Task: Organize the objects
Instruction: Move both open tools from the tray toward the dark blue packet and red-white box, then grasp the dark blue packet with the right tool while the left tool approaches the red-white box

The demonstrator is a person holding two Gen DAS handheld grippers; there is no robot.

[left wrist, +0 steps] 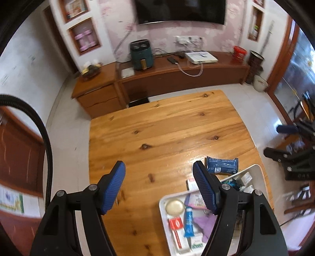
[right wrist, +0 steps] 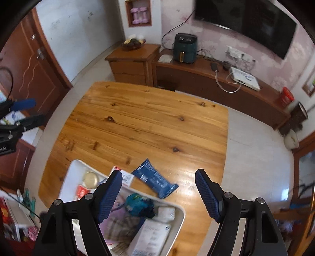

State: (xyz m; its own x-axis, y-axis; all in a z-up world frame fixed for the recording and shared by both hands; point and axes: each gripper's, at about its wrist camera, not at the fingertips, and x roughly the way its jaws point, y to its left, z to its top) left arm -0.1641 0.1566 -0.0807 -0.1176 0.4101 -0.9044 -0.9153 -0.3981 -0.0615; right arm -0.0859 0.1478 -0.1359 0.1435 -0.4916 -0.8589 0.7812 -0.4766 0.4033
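While both claws hang above the table with nothing between their pads, we record the left gripper (left wrist: 159, 187) with jaws standing apart over bare wood and the near edge of the tray, and the right gripper (right wrist: 158, 195) likewise spread, above the tray's corner and the boards beside it.

Beneath them we note one white tray (right wrist: 71, 171) at the near edge of the wooden table (left wrist: 157, 128). Inside it we count one round gold tin (left wrist: 174, 206), one blue tube (left wrist: 189, 221), one red-and-white box (left wrist: 175, 223), one teal item (right wrist: 140, 203) and one white printed box (right wrist: 152, 236); further contents are blurred and we cannot tally them. One dark blue packet (left wrist: 222, 165) lies on the table just beyond the tray's far rim, partly atop a white card (right wrist: 126, 177).

The tabletop is knotted, glossy planking, otherwise bare. It stands on a pale tiled floor (right wrist: 252, 157). Against the far wall we find one long wooden cabinet (left wrist: 177, 78) bearing one teal air fryer (left wrist: 141, 54) and one flat white device (left wrist: 200, 57), with one television (left wrist: 181, 10) mounted above.
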